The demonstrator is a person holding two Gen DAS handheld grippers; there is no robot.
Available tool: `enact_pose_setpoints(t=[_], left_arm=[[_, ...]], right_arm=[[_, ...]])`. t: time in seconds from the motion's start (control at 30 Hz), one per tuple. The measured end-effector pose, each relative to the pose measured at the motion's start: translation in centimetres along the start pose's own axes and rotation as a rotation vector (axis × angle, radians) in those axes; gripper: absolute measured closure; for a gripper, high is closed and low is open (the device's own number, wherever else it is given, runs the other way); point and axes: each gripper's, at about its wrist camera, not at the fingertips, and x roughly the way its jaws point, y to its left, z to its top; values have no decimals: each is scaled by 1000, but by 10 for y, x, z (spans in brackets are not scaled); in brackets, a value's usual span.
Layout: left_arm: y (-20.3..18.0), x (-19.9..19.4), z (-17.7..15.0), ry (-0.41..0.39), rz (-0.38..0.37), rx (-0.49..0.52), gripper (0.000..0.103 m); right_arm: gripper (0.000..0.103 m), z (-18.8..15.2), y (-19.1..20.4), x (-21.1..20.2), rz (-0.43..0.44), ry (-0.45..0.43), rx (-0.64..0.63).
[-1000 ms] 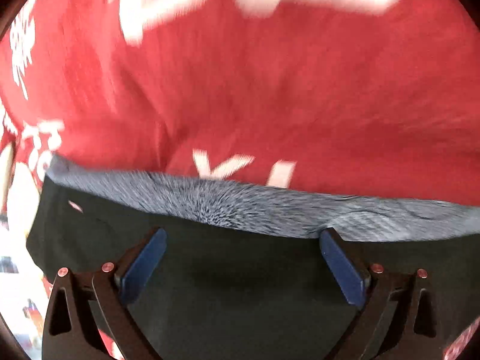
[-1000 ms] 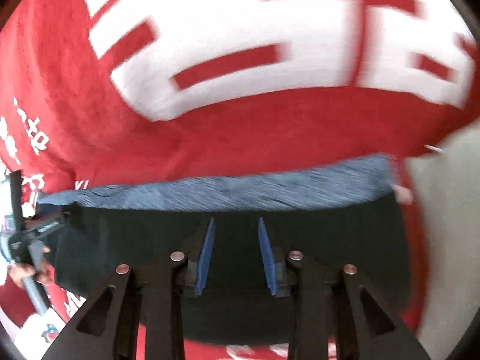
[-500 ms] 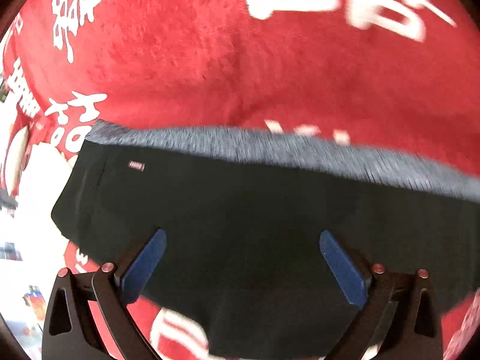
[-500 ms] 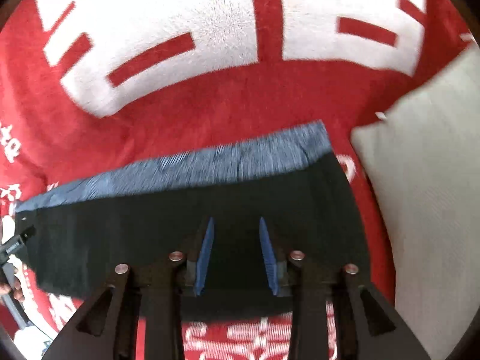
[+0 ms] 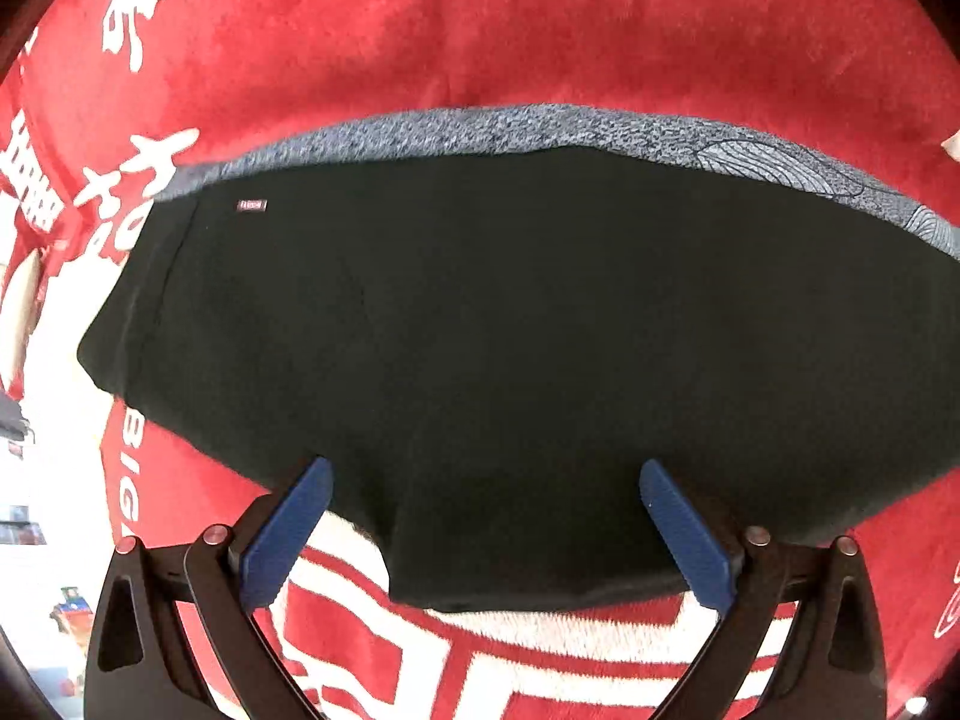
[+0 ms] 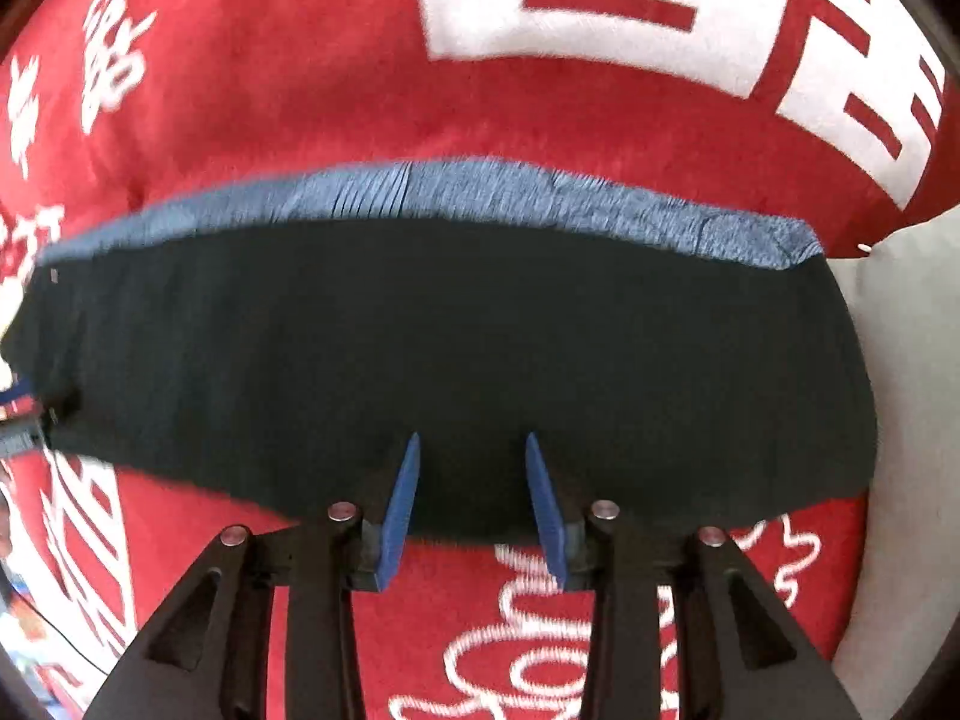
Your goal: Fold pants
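- Pants (image 5: pixel 510 330), black with a grey-blue waistband (image 5: pixel 540 129), run off the right edge of the left wrist view; the small label (image 5: pixel 252 205) near the band is too tiny to read.
- Blur in the right wrist view softens the waistband, so its pattern is hard to make out there.
- Compared with a second ago, far more of the garment shows in both views, and its lower hem is now visible.
- Left gripper (image 5: pixel 480 531) is spread wide over the hem, apparently touching nothing.
- Right gripper (image 6: pixel 474 501) is narrower, its jaws opening, over the hem; nothing pinched.
- Pants lie flat on the red blanket (image 5: pixel 540 30), beside a pale cushion (image 6: pixel 912 420).
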Motion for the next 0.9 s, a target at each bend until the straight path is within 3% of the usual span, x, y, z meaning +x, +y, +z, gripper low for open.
enact_pose_setpoints(t=[0.33,0.47,0.7,0.9], left_arm=[[7,-28,-3,7,-23,13,0],[20,-40,-5,-3,-28,1,0],[67,-44,-5,-24,-17,-42,0],[121,-26,6,-45,-10,-28,0]], right_arm=[[57,-13,-15,-33,89,-16,149],[57,-29,-13,-38,194,33,233],[57,-45,67,-42,480,100,220],[57,-48,164,-9,711,160,323]])
